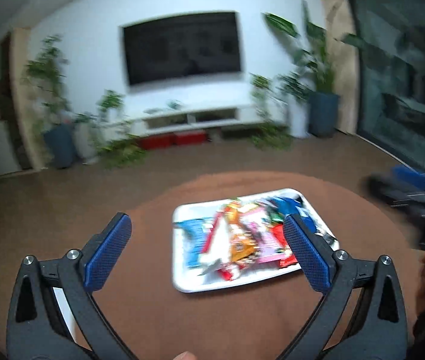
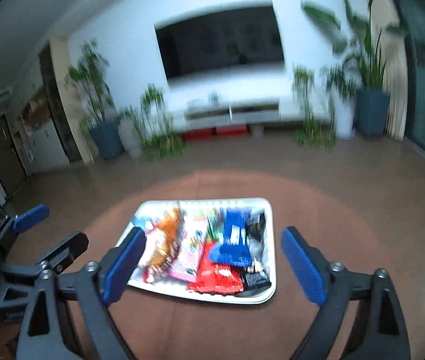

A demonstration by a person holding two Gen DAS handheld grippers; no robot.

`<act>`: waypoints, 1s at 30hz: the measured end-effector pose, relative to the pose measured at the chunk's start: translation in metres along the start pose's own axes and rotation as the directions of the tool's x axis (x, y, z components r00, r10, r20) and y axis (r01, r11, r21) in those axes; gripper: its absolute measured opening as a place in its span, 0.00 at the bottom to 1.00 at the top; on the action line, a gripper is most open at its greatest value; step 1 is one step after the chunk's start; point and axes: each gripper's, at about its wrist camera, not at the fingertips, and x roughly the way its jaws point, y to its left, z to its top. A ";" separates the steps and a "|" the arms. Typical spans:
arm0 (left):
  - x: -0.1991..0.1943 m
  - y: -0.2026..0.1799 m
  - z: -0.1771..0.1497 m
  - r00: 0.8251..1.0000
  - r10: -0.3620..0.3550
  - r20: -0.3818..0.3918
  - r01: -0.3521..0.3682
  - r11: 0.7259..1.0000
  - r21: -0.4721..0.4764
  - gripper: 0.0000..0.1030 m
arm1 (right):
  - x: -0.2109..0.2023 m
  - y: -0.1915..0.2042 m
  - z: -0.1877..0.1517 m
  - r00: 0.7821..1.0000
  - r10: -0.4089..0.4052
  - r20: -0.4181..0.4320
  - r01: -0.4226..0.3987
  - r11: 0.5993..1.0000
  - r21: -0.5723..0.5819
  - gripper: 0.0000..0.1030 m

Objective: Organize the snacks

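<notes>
a white tray (image 1: 182, 282) sits on a round brown table (image 1: 140, 309), heaped with snack packets (image 1: 242, 237): an orange bag (image 2: 164, 240), a pink pack (image 2: 188, 258), a red wrapper (image 2: 215, 276), a blue pack (image 2: 233, 240) and some dark pieces at the tray's right end; the pictures are blurred, so no labels can be read; the left gripper (image 1: 208, 249) is raised above the table with its blue-padded fingers (image 1: 107, 249) spread wide and nothing between them, the tray showing in the gap and behind the right-hand finger; the right gripper (image 2: 214, 261) is likewise splayed wide and empty, framing the tray from above, its pads touching no packet; in the right wrist view the left gripper shows at the left edge, well apart from the tray; beyond the table are a brown floor, a dark television (image 2: 221, 39) on a white wall, a low white media shelf (image 2: 230, 114) with red boxes (image 2: 215, 132) beneath it, and potted plants (image 2: 368, 90) on both sides.
</notes>
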 end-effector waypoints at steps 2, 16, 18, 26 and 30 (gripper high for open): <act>-0.025 0.004 0.000 0.998 0.054 0.041 -0.054 0.998 -0.023 0.99 | -0.046 0.009 0.000 0.986 0.017 0.166 -0.010 0.999 -0.043 1.00; -0.138 0.004 -0.054 0.991 0.127 -0.041 -0.130 0.988 -0.080 0.99 | -0.167 0.033 -0.015 0.965 -0.110 0.237 0.114 0.993 -0.002 1.00; -0.140 0.003 -0.066 0.987 0.124 -0.101 -0.132 0.988 -0.084 0.99 | -0.166 0.030 -0.024 0.976 -0.118 0.183 0.118 0.993 0.012 1.00; -0.138 0.000 -0.097 0.975 0.012 -0.223 -0.045 0.989 -0.144 0.99 | -0.163 0.025 -0.062 0.988 -0.150 0.044 0.148 0.988 0.048 1.00; -0.133 -0.005 -0.107 0.969 -0.004 -0.248 -0.031 0.990 -0.135 0.99 | -0.156 0.029 -0.077 0.983 -0.182 -0.019 0.183 0.983 0.030 1.00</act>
